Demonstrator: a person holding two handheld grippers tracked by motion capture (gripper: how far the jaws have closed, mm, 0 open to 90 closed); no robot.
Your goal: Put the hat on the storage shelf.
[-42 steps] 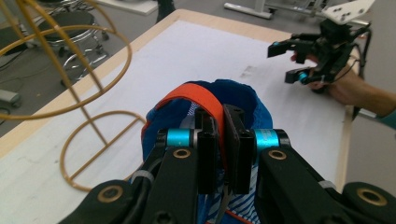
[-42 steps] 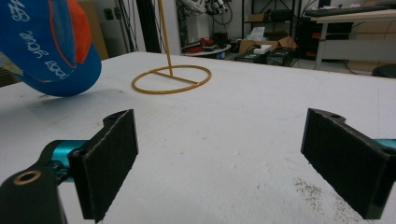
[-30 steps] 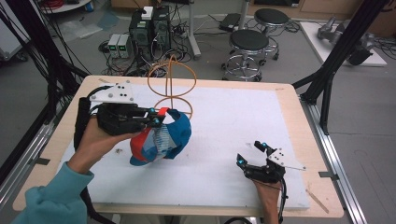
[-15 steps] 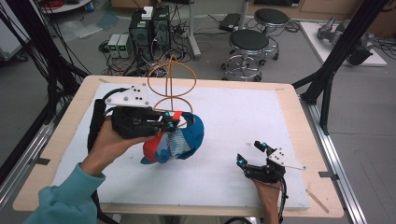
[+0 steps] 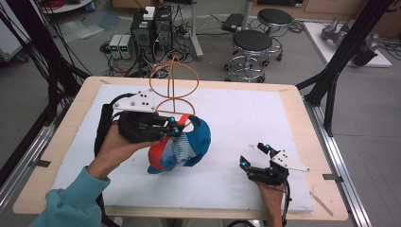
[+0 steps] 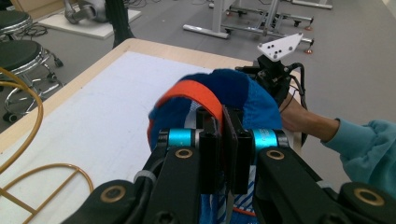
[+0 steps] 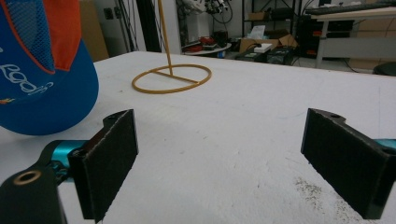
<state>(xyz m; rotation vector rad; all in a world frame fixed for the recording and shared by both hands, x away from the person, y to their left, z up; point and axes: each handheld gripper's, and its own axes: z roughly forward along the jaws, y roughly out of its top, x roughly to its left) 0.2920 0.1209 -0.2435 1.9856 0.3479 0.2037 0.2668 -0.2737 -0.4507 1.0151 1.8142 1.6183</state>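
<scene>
Where clamped, cap point(image 5: 189, 144) in left gripper point(image 5: 176, 126)

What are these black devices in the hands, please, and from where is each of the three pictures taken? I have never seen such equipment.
A person holds a two-jaw gripper in each hand. One picture comes from a camera above the table; each of the other two comes from a camera riding on one gripper, looking along its black jaws. The left gripper is shut on a blue and orange cap, held just above the white table surface. The right gripper rests near the table's front edge with its jaws open, holding nothing. A yellow wire stand is behind the cap.
</scene>
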